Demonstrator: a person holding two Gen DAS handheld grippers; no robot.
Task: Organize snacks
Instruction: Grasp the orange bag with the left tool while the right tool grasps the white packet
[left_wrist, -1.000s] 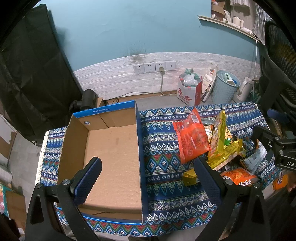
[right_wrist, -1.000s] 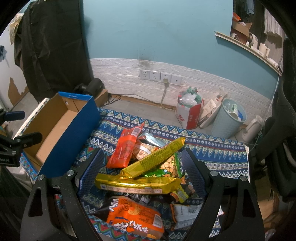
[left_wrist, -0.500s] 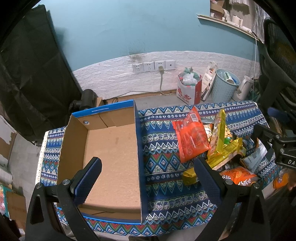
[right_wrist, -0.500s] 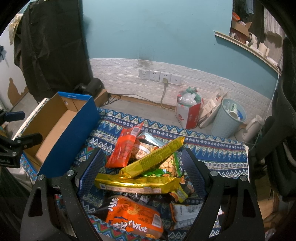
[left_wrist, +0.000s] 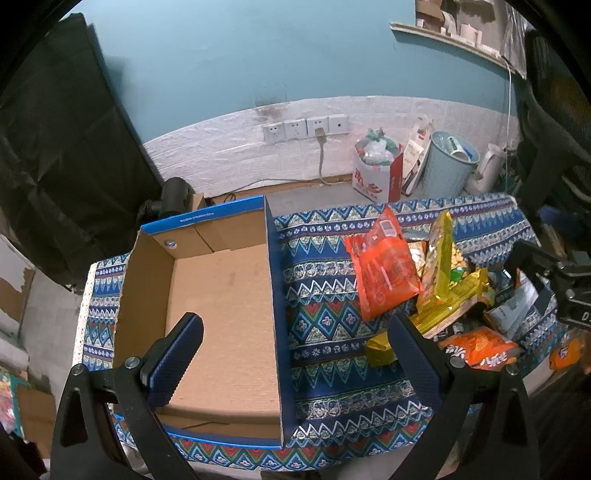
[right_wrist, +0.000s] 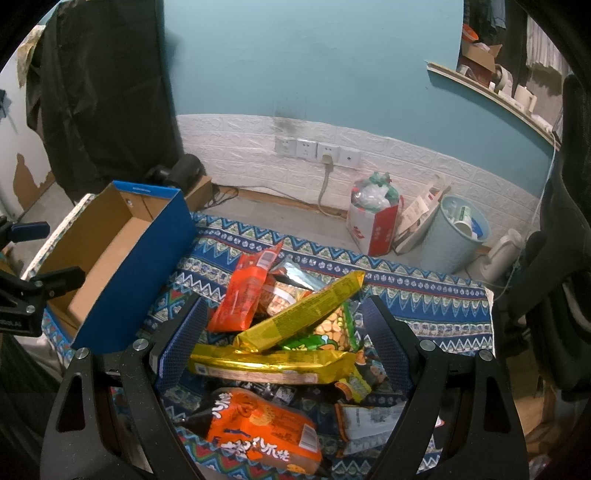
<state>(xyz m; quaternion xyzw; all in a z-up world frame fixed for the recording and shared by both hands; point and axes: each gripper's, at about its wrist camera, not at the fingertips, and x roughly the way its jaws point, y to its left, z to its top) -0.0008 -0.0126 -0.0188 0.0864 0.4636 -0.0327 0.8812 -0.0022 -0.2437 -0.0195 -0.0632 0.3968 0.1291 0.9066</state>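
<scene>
An empty cardboard box (left_wrist: 221, 302) with blue outer walls sits on the left of the patterned cloth; it also shows in the right wrist view (right_wrist: 122, 258). A pile of snack packs lies on the right: an orange-red bag (left_wrist: 382, 269) (right_wrist: 243, 291), long yellow packs (right_wrist: 299, 317) (right_wrist: 269, 363) and an orange noodle pack (right_wrist: 258, 424) (left_wrist: 480, 347). My left gripper (left_wrist: 295, 350) is open and empty, above the box's right wall. My right gripper (right_wrist: 284, 339) is open and empty, above the snack pile.
The table carries a blue patterned cloth (left_wrist: 325, 325). Behind it on the floor stand a red-and-white bag (right_wrist: 373, 218), a pale blue bin (right_wrist: 454, 236) and a white kettle (right_wrist: 498, 254). A black cloth (left_wrist: 55, 147) hangs at the left.
</scene>
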